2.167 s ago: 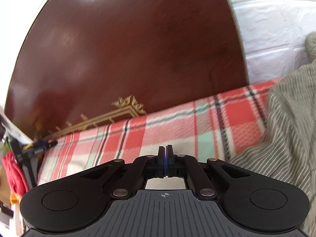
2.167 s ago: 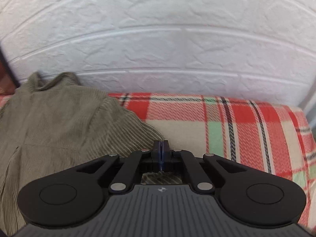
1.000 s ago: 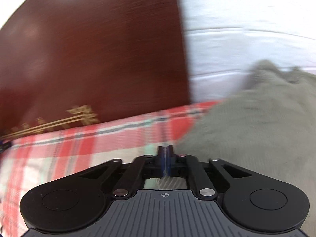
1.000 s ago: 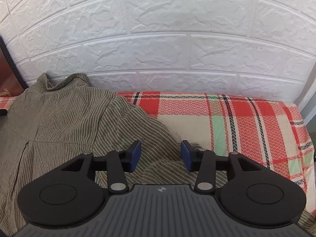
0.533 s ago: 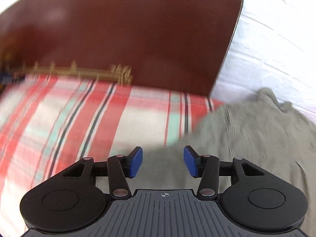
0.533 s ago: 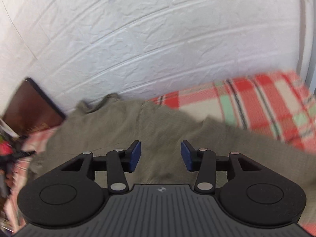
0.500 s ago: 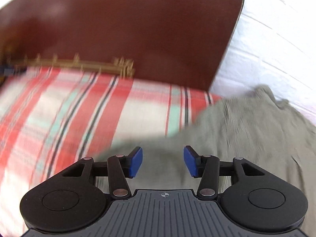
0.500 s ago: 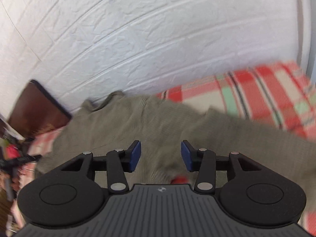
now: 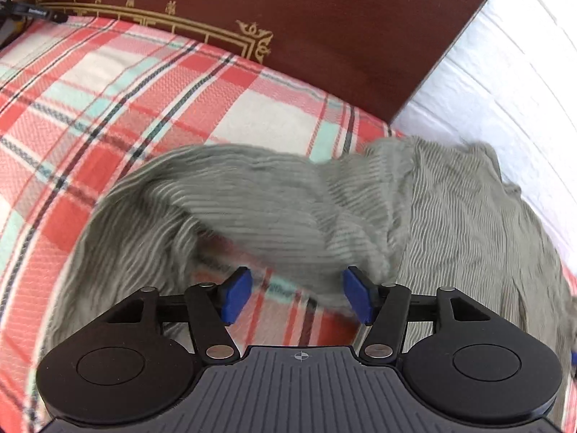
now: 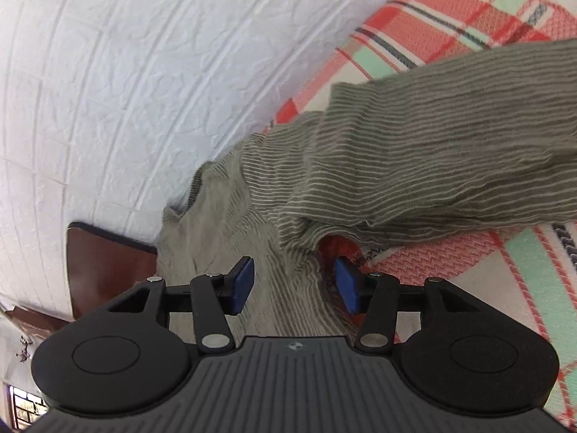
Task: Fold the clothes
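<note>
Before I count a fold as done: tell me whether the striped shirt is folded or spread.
Spread, not folded: the shirt lies loosely rumpled across the plaid sheet, sleeves thrown out sideways, no neat creases.

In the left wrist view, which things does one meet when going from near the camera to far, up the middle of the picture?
Left gripper → plaid bedcover showing between the fingers → striped olive shirt → more plaid bedcover → dark wooden headboard.

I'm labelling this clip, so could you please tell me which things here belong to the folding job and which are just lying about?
Job:
- striped olive shirt
- left gripper
- right gripper

Lying about:
- plaid bedcover
- wooden headboard
- white brick-pattern wall
</note>
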Action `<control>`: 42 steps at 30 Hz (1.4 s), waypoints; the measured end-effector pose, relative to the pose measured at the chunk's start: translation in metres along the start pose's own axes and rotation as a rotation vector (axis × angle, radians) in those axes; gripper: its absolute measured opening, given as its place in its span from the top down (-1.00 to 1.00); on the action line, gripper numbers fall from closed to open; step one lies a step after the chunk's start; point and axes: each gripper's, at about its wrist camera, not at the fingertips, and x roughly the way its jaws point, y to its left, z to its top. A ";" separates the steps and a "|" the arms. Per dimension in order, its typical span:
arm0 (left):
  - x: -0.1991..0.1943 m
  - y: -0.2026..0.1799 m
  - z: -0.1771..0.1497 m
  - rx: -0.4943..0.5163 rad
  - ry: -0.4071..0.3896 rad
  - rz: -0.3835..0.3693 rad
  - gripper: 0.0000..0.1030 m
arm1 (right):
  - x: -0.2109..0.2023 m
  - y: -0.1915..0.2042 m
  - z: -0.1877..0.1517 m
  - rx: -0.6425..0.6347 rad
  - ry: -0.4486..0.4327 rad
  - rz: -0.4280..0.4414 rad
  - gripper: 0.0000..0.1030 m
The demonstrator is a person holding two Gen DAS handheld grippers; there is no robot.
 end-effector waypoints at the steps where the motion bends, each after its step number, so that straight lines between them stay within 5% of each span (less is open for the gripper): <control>1: 0.001 -0.002 0.002 -0.003 -0.013 -0.009 -0.45 | 0.005 -0.001 0.000 0.007 -0.001 -0.007 -0.08; 4: 0.008 -0.005 0.007 -0.057 -0.046 -0.027 -0.41 | 0.016 -0.005 0.005 0.055 -0.050 0.002 -0.08; 5: 0.010 -0.006 0.008 -0.072 -0.068 -0.021 -0.08 | 0.019 -0.007 0.006 0.072 -0.067 0.005 -0.08; 6: 0.012 -0.006 0.011 -0.083 -0.091 0.000 0.51 | 0.021 -0.007 0.008 0.085 -0.087 0.005 -0.02; 7: 0.015 -0.004 0.013 -0.094 -0.103 0.028 0.69 | 0.023 -0.006 0.010 0.079 -0.107 -0.012 0.38; 8: 0.018 -0.003 0.016 -0.106 -0.115 0.056 0.76 | 0.024 -0.003 0.012 0.055 -0.124 -0.038 0.75; 9: 0.019 0.002 0.016 -0.127 -0.129 0.057 0.83 | 0.025 0.000 0.015 0.025 -0.138 -0.063 0.91; 15: 0.026 0.016 0.022 -0.186 -0.191 0.072 0.89 | 0.023 0.000 0.025 0.010 -0.224 -0.048 0.92; 18: 0.032 0.015 0.024 -0.164 -0.202 0.095 0.89 | 0.031 -0.014 0.031 0.046 -0.193 -0.095 0.92; 22: 0.027 0.021 0.026 -0.175 -0.183 0.079 0.79 | 0.031 -0.018 0.032 0.069 -0.185 -0.073 0.78; 23: 0.021 0.023 0.025 -0.169 -0.178 0.080 0.61 | 0.027 -0.017 0.031 0.065 -0.171 -0.068 0.67; 25: 0.008 0.024 0.021 -0.122 -0.173 0.101 -0.02 | 0.010 -0.011 0.026 0.011 -0.176 -0.071 0.12; 27: -0.008 0.022 0.014 -0.041 -0.167 0.138 -0.12 | -0.010 -0.006 0.017 -0.054 -0.175 -0.070 -0.03; 36: -0.102 0.017 -0.092 0.284 -0.050 0.034 -0.50 | -0.101 -0.018 -0.086 -0.335 -0.053 -0.091 -0.24; 42: -0.135 0.025 -0.175 0.390 0.033 0.027 -0.60 | -0.132 -0.054 -0.148 -0.338 0.008 -0.113 -0.25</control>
